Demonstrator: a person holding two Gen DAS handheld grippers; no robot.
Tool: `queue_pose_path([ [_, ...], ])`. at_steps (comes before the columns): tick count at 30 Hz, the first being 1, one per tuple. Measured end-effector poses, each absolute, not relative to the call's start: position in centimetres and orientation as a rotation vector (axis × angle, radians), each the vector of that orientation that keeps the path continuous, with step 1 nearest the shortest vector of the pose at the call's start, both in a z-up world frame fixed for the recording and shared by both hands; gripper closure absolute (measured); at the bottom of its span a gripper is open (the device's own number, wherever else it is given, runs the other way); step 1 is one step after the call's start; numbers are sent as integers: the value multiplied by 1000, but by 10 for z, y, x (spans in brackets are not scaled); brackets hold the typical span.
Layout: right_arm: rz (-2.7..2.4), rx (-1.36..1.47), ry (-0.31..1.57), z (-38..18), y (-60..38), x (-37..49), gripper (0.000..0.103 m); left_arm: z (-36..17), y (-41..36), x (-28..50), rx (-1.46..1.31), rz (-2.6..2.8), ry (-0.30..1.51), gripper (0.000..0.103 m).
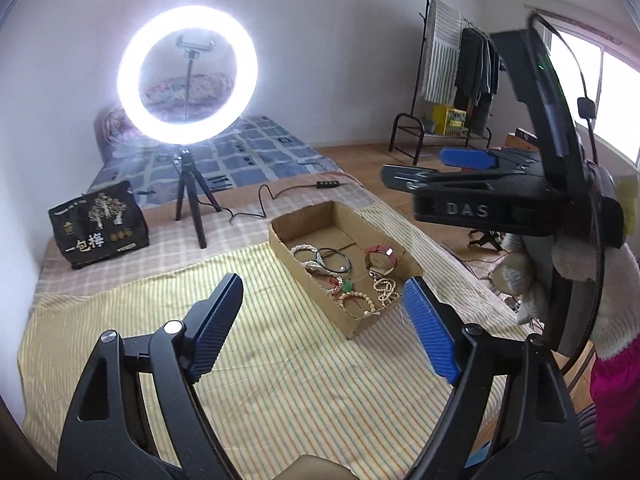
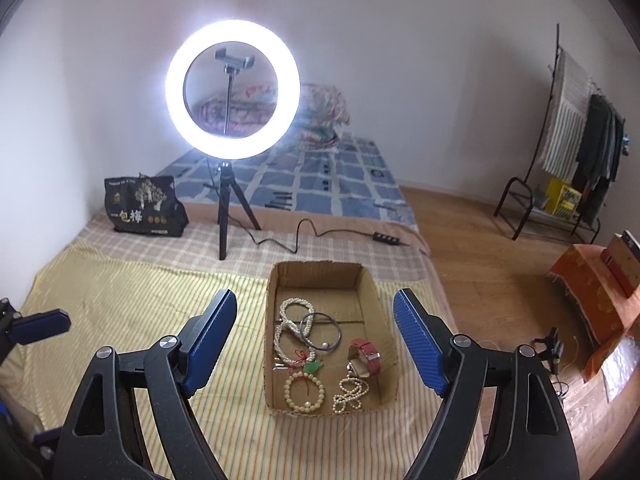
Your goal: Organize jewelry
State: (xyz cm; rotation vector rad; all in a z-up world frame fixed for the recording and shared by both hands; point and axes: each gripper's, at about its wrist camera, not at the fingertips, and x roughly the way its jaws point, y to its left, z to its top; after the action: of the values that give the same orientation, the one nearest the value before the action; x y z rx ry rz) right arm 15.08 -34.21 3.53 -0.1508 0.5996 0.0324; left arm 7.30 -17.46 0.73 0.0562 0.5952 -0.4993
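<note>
We hold our left gripper and right gripper tilted down above the shallow brown cardboard box, jaws spread wide and empty. Inside the box lie bead bracelets and a red-strapped watch.

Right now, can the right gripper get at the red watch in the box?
Probably yes. The right gripper is open and empty, looking down into the open-topped cardboard box. The red watch lies uncovered toward the box's right side, bead strands beside it, not over it. It still has to descend.
</note>
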Motion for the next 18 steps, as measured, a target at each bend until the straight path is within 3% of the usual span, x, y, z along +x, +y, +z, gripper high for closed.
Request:
queue_pose_path([
  [13,-29,-145,465,46,-326,93,19,27,-150,41,52,-453,473,1],
  [18,-37,-151,443,39,-322,83,18,28,-150,37,70,-428,454,0],
])
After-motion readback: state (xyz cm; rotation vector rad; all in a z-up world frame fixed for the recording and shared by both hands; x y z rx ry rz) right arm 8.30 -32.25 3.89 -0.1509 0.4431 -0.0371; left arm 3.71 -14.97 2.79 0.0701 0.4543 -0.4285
